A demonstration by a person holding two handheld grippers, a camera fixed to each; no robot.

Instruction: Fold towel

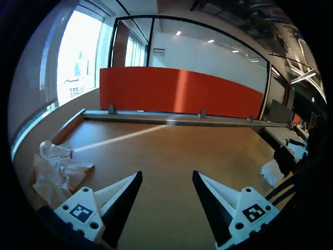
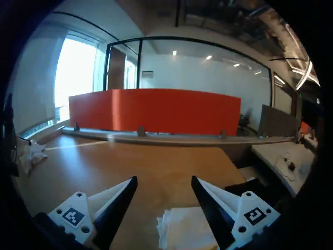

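Towel lies crumpled at the table's edge, both tongs empty

A wide wooden table (image 1: pixel 175 154) spreads across the lower half of both views. An orange partition (image 1: pixel 179 89) runs along its far edge, across the middle of each frame, with bright windows at upper left.

The crumpled towel (image 1: pixel 54 173), white and bunched, lies at the lower left of the left gripper view, just beside that gripper's near finger. In the right gripper view it is a small white heap at the far left. A folded stack (image 2: pixel 187 229) of white cloth sits at the bottom centre of the right gripper view, partly under the gripper.

The left gripper (image 1: pixel 166 173) and the right gripper (image 2: pixel 164 178) both have their jaws spread apart and hold nothing.

By the look of it, one fold is finished and the next has not begun. The next move calls for reaching to the crumpled towel, pinching an edge or corner, and spreading it flat on bare wood.
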